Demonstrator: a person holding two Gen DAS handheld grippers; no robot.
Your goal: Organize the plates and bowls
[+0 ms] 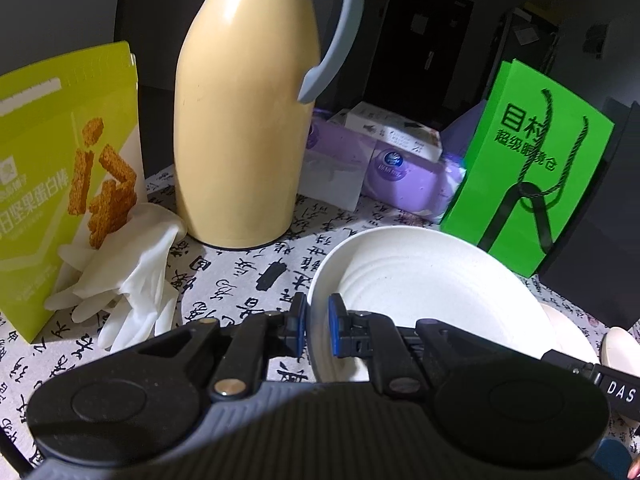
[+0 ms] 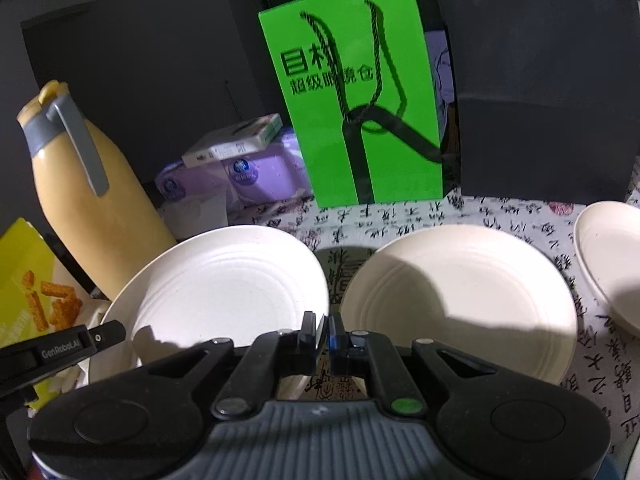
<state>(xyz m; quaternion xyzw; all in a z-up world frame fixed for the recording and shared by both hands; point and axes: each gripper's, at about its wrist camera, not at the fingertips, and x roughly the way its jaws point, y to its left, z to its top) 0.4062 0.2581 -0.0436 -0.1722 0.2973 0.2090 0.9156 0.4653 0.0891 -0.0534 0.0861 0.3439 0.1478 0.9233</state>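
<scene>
A white plate [image 1: 420, 276] [image 2: 224, 288] hangs tilted over the calligraphy tablecloth [image 1: 248, 276], held from both sides. My left gripper [image 1: 318, 312] is shut on its left rim, the blue pads pinching the edge. My right gripper [image 2: 323, 328] is shut on the opposite rim of the same plate. The left wrist view shows the right gripper's arm at the lower right, and the right wrist view shows the left gripper's arm at the lower left. A second white plate [image 2: 460, 300] lies on the cloth just right of the held one. A third plate [image 2: 612, 264] sits at the far right edge.
A tall yellow thermos jug [image 1: 240, 120] stands behind the held plate, with a green-yellow snack bag [image 1: 60, 184] and white gloves [image 1: 128, 280] to its left. Purple tissue packs [image 1: 400, 176], a green paper bag [image 2: 360, 100] and a dark box [image 2: 540, 120] line the back.
</scene>
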